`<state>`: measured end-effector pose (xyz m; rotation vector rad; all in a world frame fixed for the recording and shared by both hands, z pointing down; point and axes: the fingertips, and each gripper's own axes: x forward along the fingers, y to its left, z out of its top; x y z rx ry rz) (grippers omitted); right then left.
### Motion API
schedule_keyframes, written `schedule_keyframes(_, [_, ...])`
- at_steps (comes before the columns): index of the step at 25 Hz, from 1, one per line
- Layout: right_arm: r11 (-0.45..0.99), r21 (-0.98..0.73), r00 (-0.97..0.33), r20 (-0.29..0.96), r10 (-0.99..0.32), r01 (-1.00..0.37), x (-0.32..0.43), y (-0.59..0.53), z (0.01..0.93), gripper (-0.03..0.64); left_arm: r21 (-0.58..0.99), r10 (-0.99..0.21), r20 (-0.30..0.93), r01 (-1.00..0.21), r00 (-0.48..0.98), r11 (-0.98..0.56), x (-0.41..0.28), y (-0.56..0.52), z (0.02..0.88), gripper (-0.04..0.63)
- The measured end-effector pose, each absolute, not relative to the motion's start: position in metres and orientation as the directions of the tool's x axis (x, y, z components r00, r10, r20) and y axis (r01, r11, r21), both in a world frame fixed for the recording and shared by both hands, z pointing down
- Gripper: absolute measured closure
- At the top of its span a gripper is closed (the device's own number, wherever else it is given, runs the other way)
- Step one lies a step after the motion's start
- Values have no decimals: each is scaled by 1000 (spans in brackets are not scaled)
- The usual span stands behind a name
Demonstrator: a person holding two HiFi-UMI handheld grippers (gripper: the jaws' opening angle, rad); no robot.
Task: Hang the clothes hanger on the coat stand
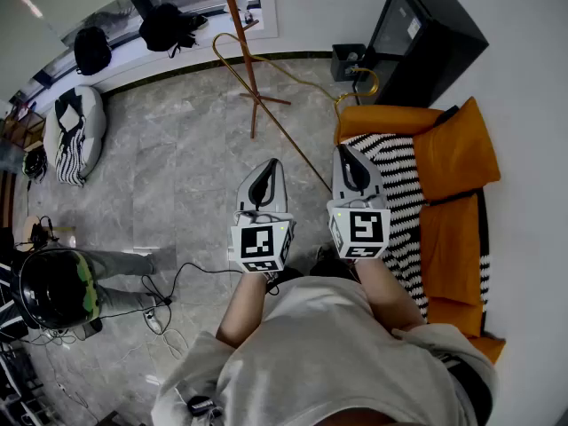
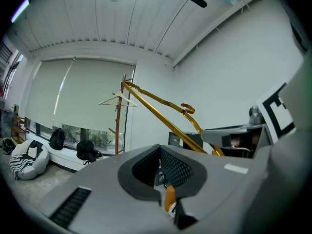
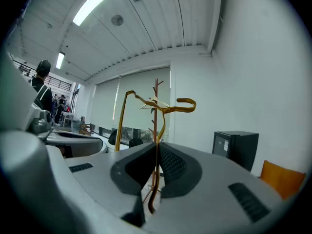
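Right gripper (image 1: pixel 349 156) clamps the gold clothes hanger (image 3: pixel 186 100) in mid-air, short of the coat stand (image 2: pixel 118 130). Left gripper (image 1: pixel 266 174) is closed, empty. The hook is best raised over a peg with the grip kept firm.

Coat stand (image 1: pixel 242 51): top cut off by head view's upper edge.

Office lounge: marble floor (image 1: pixel 177 167), orange sofa (image 1: pixel 457 149), beanbag (image 1: pixel 75 131), coat stand (image 1: pixel 241 43).
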<state>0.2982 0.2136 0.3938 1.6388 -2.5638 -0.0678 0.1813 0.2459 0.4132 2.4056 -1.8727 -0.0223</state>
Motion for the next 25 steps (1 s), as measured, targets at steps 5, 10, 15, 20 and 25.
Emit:
schedule_keyframes(5, [420,99,-416,59,-907,-902,286,220,392,603,83,-968,48,-967,244,-240,167,253,412,584])
schedule_keyframes(10, [419,131,-419,30,-907,-898,278,215,388,603,89,-971,57,-969,234,-229,153,253,413,584])
schedule_keyframes(15, [406,151,-409,9,-912,-901,258,231,392,603,92,-973,57,-972,222,-216,123,278,423,584])
schedule_keyframes(20, [411,173,-418,-6,-908,-895,225,242,391,603,89,-976,58,-975,211,-205,90,291,426,584])
schedule_keyframes(25, [417,185,-428,-21,-903,-890,204,254,390,603,88,-978,73,-978,197,-190,68,304,439,584])
